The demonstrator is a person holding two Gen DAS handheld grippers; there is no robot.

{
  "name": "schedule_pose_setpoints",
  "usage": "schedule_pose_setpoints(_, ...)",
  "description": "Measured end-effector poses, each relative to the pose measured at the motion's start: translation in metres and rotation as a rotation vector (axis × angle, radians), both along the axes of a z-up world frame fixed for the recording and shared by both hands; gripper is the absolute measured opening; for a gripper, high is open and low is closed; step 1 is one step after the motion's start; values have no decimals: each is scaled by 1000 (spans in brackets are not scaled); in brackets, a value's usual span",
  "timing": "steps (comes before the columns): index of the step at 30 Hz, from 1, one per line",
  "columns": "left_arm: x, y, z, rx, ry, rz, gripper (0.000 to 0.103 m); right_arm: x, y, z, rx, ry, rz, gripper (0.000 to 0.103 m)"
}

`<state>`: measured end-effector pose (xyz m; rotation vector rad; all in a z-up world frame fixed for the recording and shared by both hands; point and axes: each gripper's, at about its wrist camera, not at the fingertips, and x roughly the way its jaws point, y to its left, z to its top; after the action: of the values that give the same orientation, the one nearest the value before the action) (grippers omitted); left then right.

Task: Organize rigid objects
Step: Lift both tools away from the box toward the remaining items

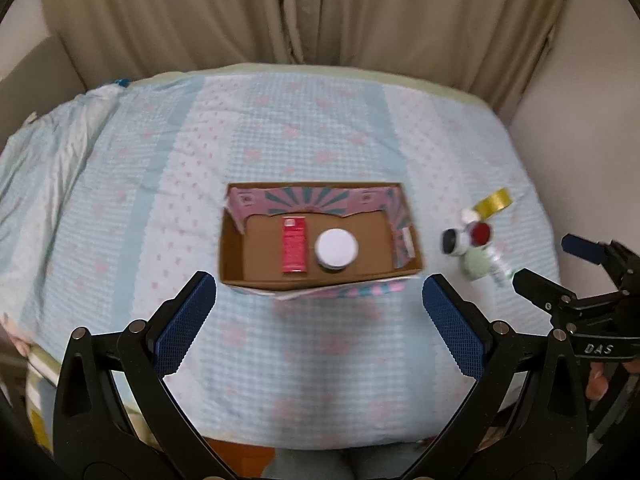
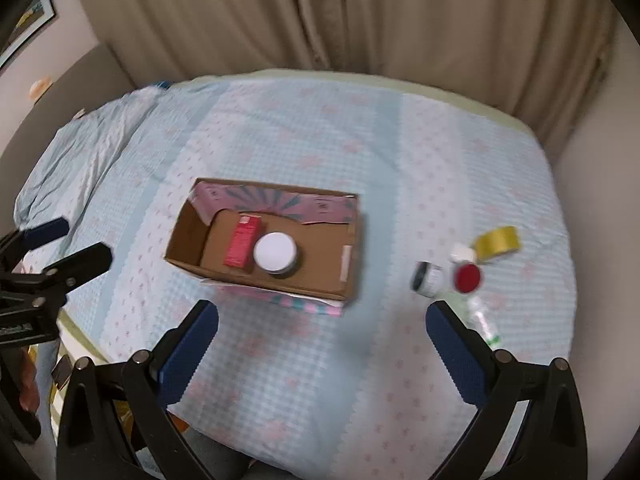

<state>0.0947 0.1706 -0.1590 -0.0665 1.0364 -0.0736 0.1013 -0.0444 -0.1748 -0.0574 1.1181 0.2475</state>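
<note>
An open cardboard box (image 1: 232,256) sits on a bed covered in a pale blue checked bedspread (image 1: 320,128), and inside it a red carton (image 1: 294,245) lies flat just beside a white-lidded jar (image 1: 336,248); whether the two touch is hard to tell. The left gripper (image 1: 319,304) hovers in front of the box with its jaws spread wide and nothing between them. The right gripper (image 2: 322,330) is likewise released and empty, held above the bedspread between the box and a cluster of small items to the right. That cluster is blurred: a roll of yellow tape (image 2: 498,243) lies farthest back, then a small white cap (image 2: 463,253), a red-lidded container (image 2: 467,278), and a small jar on its side (image 2: 428,278). A clear bottle with a green label (image 2: 484,324) is partly hidden behind the right gripper's right-hand finger (image 2: 460,356). In the left wrist view a pale green rounded object (image 1: 478,266) sits in the same cluster, too soft to identify. Beige curtains (image 1: 320,12) hang behind the bed.
</note>
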Motion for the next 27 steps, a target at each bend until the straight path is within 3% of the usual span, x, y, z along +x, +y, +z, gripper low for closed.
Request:
schedule_pose_setpoints(7, -18, -40, 22, 54, -90, -76, 103, -34, -55, 26, -20, -48, -149, 103)
schedule_pose_setpoints(10, -24, -54, 24, 28, -117, -114, 103, -46, -79, 33, 2, -55, -221, 103)
schedule_pose_setpoints(15, -23, -87, 10, -54, -73, -158, 103, -54, -117, 34, -23, -57, -304, 103)
schedule_pose_setpoints(21, -20, -147, -7, -29, -53, -193, 103, -45, -168, 36, 4, -70, -301, 103)
schedule_pose_setpoints(27, -1, -217, -41, -2, -45, -175, 103, -16, -214, 1, 50, -47, -207, 103)
